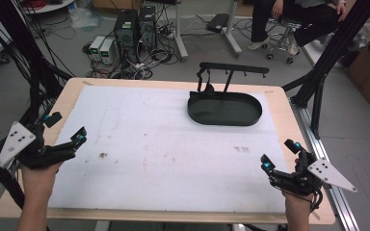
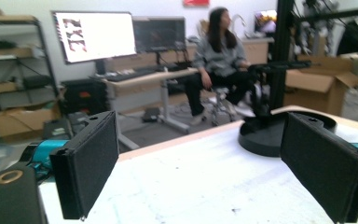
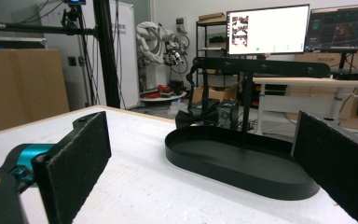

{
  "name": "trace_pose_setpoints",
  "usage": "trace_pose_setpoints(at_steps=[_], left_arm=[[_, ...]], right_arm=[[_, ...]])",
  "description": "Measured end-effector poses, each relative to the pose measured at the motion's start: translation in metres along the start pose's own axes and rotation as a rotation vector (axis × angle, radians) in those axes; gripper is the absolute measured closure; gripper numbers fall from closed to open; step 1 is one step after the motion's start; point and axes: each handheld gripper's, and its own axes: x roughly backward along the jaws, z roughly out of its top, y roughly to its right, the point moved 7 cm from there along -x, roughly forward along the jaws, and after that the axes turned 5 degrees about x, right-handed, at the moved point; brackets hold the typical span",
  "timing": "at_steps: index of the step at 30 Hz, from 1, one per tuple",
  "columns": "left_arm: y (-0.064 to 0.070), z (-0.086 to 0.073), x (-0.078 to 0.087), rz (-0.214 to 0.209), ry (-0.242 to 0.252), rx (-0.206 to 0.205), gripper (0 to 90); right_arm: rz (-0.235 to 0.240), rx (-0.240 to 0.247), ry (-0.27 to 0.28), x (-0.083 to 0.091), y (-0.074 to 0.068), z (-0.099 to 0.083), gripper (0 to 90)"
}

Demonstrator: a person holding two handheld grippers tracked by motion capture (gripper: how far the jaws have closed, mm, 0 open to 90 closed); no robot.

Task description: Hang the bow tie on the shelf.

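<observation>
Left gripper [image 1: 66, 126]: lower left of the high view, held in a hand [image 1: 37, 175] over the table's left edge; jaws spread wide with nothing between them. In the left gripper view its two black pads [image 2: 89, 163] stand far apart at the bottom corners.
Right gripper [image 1: 279, 153]: lower right of the high view, held in a hand [image 1: 296, 202] near the table's right edge; jaws apart and empty. In the right gripper view the pads [image 3: 77, 158] frame the tray.
White mat [image 1: 149, 144]: covers most of the wooden table [image 1: 70, 94], centre of the high view, with a few dark smudges.
Black tray [image 1: 224, 109]: oval, upper right of centre in the high view, resting on the mat, well apart from both grippers.
Black rack [image 1: 233, 70]: a horizontal bar on thin posts rising from the tray's far side; a small black bow-shaped piece [image 3: 196, 116] hangs from it in the right gripper view.
Seated person [image 2: 214, 60]: upper centre of the left gripper view, on a stool beyond the table.
Monitors [image 3: 266, 29]: upper right of the right gripper view, lit.
Computer towers [image 1: 135, 26]: on the floor, top centre of the high view, among cables.
</observation>
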Motion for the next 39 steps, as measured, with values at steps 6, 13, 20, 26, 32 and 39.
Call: trace_pose_setpoints(at_steps=[6,13,20,26,32,39], left_arm=[[-0.006,-0.016,0.02,0.036,0.077,0.03,12.1],[-0.016,-0.05,0.022,0.075,0.072,0.041,12.1],[-0.024,-0.065,0.023,0.097,0.051,0.055,12.2],[-0.021,-0.068,0.023,0.096,0.044,0.041,12.1],[-0.02,-0.07,0.023,0.094,0.04,0.053,12.1],[-0.019,-0.073,0.022,0.094,0.023,0.059,12.1]], right_arm=[[-0.023,0.023,-0.023,-0.002,-0.001,-0.004,3.6],[-0.063,0.028,-0.05,-0.003,0.007,-0.017,3.7],[-0.1,0.003,-0.048,0.001,0.017,-0.023,3.6],[-0.108,-0.009,-0.031,0.006,0.02,-0.021,3.6],[-0.1,-0.001,-0.035,0.004,0.016,-0.02,3.6],[-0.092,0.005,-0.04,0.003,0.013,-0.02,3.6]])
